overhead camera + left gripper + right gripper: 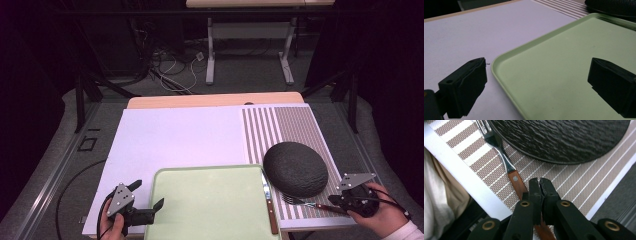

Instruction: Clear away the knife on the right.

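The right claw (540,181) is sitting at the lower middle of the right gripper view, its jaws pressed together over the wooden handle of the fork (503,161); whether they are pinching that handle or merely hovering above it cannot be told. The fork is lying on the striped placemat (584,185), its tines reaching toward the upper left and tucking against the rim of the dark textured plate (564,137). In the high view the fork (311,203) is resting at the lower right, just below the plate (295,169).

The fork is looking light, stiff and slim; its steel neck would likely be slippery, so the wooden handle near the rivet is seeming the better place to take hold.

The left claw (536,82) is standing wide apart with nothing between its jaws, hovering over the corner of the green tray (564,65). A knife (269,202) is lying along the tray's right edge. No writing or brand is readable anywhere.
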Demonstrator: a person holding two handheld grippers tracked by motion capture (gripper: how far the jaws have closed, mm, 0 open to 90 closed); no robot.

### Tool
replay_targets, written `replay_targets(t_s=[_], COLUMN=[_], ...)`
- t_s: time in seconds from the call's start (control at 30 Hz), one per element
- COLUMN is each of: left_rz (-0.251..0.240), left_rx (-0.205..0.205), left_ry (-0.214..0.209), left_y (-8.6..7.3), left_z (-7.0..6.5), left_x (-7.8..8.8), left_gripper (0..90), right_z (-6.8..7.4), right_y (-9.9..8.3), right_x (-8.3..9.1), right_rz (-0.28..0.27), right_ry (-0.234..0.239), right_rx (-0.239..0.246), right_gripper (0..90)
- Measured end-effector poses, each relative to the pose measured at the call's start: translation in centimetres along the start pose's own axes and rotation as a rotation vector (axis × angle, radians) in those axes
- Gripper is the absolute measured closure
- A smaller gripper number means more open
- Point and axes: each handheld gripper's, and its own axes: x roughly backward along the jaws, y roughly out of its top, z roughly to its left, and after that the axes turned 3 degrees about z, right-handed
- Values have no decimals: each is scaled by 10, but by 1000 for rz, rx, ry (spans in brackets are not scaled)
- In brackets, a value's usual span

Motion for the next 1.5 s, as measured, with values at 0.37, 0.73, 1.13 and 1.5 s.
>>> replay_targets(t_s=[0.37,0.73,1.13,1.5], left_rz=[0,0,-1,1], left_rx=[-2,4,4,4], left_ry=[2,-1,-2,-3], left_y=[0,0,0,0], left_z=[0,0,0,0], left_x=[0,0,0,0], left_gripper=[27,28,27,27], right_z=[2,6,11,14], right_y=[20,31,35,35], right_x=[2,-6,-12,-13], right_rz=[57,102,122,121], right_ry=[11,24,7,10], right_rx=[231,343,412,415], right_gripper=[828,738,511,375])
